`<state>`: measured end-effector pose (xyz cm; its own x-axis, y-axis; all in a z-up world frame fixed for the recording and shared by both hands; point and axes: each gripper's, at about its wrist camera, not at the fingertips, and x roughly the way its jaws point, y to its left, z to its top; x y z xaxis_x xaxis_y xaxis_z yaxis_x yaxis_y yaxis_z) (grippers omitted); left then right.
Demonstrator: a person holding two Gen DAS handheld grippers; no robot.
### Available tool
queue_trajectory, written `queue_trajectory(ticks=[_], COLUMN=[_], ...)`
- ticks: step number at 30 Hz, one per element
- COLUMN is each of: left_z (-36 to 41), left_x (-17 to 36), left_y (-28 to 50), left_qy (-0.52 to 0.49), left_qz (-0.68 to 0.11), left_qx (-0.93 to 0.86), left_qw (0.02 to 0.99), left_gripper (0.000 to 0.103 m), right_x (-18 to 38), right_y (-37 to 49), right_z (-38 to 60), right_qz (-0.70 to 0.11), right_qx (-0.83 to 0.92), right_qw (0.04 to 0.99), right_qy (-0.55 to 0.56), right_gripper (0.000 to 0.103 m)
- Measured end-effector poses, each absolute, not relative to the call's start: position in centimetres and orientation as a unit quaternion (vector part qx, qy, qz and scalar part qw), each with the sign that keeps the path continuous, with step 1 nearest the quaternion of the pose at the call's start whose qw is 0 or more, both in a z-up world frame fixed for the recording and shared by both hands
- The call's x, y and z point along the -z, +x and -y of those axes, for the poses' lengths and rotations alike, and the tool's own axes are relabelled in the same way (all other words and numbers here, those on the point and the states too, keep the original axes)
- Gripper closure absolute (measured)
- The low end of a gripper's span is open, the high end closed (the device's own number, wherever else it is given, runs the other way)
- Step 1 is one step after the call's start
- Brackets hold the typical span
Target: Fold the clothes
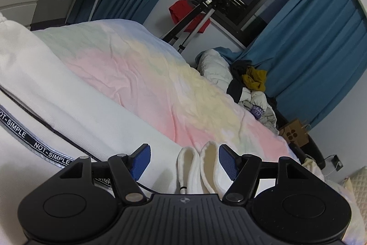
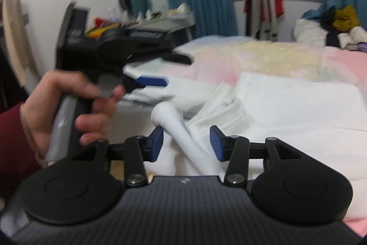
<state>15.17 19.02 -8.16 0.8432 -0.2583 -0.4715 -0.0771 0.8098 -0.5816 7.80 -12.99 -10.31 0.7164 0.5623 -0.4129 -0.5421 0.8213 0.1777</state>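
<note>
White garment (image 1: 201, 167) between left gripper's (image 1: 184, 160) jaws — seemingly ungripped

Your matte black ribbed right gripper (image 2: 186, 141) carries blue textured finger pads (image 2: 157, 141) and silver pivot screws; your bare-skinned left hand (image 2: 68, 105) wears a dark red sleeve.

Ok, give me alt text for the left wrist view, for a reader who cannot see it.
The left gripper is open over a white garment on a bed, with two white cuff-like folds between its blue pads. A black strap printed NOT-SIMPLE crosses the garment, on a pastel bedspread; blue curtains hang behind.
</note>
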Motion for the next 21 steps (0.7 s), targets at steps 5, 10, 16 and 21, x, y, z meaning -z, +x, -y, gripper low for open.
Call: queue_trajectory(ticks=[5, 10, 16, 21], left_z=[-18.8, -18.0, -17.5, -17.7], left_x=[8.0, 8.2, 8.3, 8.5], left_y=[15.2, 15.2, 15.1, 15.1], left_qy=[-0.304, -0.292, -0.279, -0.281], left_qz=[-0.279, -0.285, -0.288, -0.291], left_qx=[0.056, 0.068, 0.072, 0.064], left_qw=[0.909, 0.911, 0.913, 0.912], left_gripper=[0.035, 0.035, 0.034, 0.034], right_x=[11.0, 13.2, 13.8, 13.0], right_y=[9.0, 10.7, 10.2, 9.8], right_z=[13.6, 12.9, 11.9, 11.8], right_qz=[-0.223, -0.285, -0.288, -0.305], right_qx=[-0.261, -0.276, -0.268, -0.285], right_qw=[0.938, 0.915, 0.918, 0.908], right_qy=[0.048, 0.072, 0.042, 0.038], right_gripper=[0.051, 0.041, 0.041, 0.039])
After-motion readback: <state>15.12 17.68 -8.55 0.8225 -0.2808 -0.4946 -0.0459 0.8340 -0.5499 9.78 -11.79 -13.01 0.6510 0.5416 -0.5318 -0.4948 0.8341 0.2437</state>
